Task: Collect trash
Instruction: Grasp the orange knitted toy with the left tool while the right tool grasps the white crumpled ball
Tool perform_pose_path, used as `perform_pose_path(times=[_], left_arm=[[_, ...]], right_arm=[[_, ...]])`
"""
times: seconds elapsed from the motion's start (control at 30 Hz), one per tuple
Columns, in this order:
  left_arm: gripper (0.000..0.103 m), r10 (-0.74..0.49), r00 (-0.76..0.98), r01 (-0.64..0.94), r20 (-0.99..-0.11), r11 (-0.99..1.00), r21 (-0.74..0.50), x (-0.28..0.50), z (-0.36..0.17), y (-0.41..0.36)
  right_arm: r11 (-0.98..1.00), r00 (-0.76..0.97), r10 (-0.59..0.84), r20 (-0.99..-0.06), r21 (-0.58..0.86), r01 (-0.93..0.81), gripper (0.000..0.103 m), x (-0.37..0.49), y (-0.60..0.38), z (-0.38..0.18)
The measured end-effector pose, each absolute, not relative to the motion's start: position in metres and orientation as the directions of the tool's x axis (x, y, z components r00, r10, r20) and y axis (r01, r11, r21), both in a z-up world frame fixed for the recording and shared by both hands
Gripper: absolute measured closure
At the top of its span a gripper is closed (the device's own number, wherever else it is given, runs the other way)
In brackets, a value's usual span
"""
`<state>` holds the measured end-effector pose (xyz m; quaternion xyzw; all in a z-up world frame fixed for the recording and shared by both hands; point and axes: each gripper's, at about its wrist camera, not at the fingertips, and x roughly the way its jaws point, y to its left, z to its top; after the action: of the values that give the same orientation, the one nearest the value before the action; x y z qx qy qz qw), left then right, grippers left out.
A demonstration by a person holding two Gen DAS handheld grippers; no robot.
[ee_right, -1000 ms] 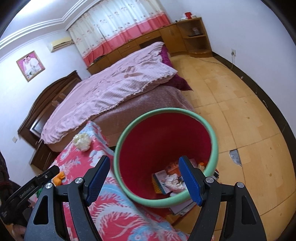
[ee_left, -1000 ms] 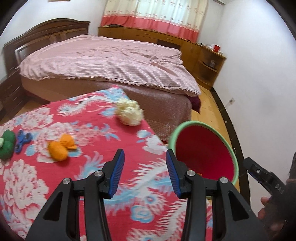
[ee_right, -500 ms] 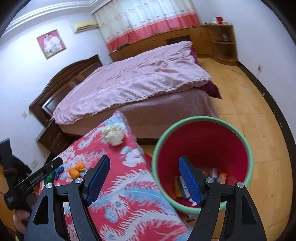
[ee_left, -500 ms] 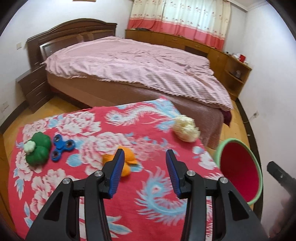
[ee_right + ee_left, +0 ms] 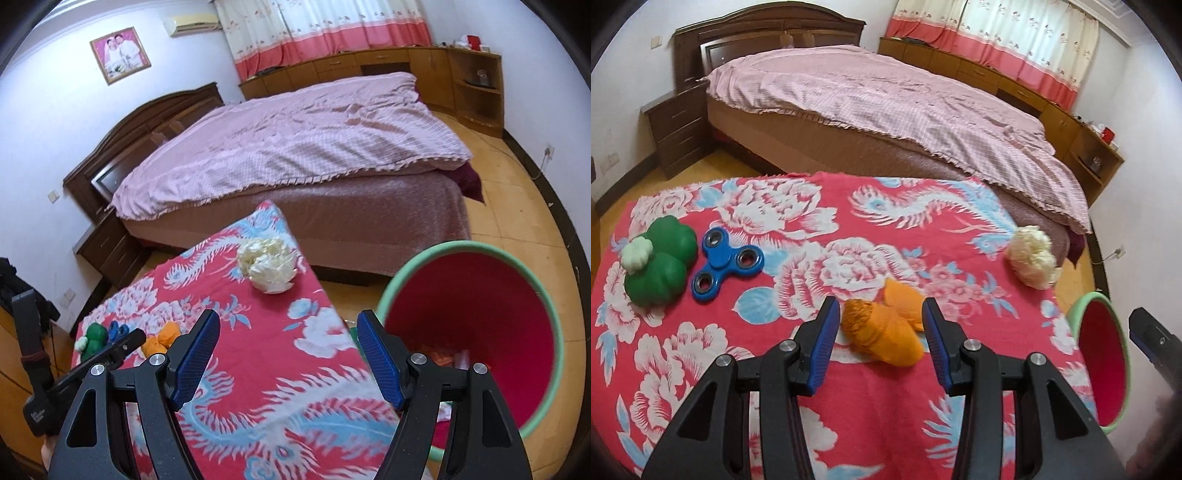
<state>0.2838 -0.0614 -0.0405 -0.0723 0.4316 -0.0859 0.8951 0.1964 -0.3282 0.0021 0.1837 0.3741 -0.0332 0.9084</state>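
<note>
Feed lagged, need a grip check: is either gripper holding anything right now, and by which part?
Nothing is held. The left gripper is open, its fingers either side of the orange peel without closing on it. The right gripper is open and empty.

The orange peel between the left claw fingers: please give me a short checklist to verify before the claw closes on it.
1. Left claw open wide enough: ok, jaws stand apart.
2. Orange peel lies between the fingers: ok, centred in the left wrist view.
3. Fingertips low enough to touch the peel: cannot tell from this angle.
4. Neighbours out of the way: ok, the blue spinner and green toy lie apart to the left.
5. Red bin ready to receive: ok, mouth open beside the table, some trash inside.
6. Right claw free: ok, open and holding nothing.
</note>
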Motion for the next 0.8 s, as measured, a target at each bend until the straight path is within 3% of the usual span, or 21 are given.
perform_pose_path(times=[0.6,0.8], left_arm=[[0.057,-0.223,0.623,0.047,-0.75,0.968,-0.248,0.283,-0.068,-0.056],[0.057,-0.231,0.62,0.046,-0.75,0.965,-0.259,0.284,-0.069,-0.055]], right_arm=[[0.945,0.653,0.054,-0.755,0.25,0.211,0.026,0.28,-0.309,-0.054],[0.948,0.649,0.05,-0.759,0.242,0.209,0.043,0.293,-0.308,-0.063]])
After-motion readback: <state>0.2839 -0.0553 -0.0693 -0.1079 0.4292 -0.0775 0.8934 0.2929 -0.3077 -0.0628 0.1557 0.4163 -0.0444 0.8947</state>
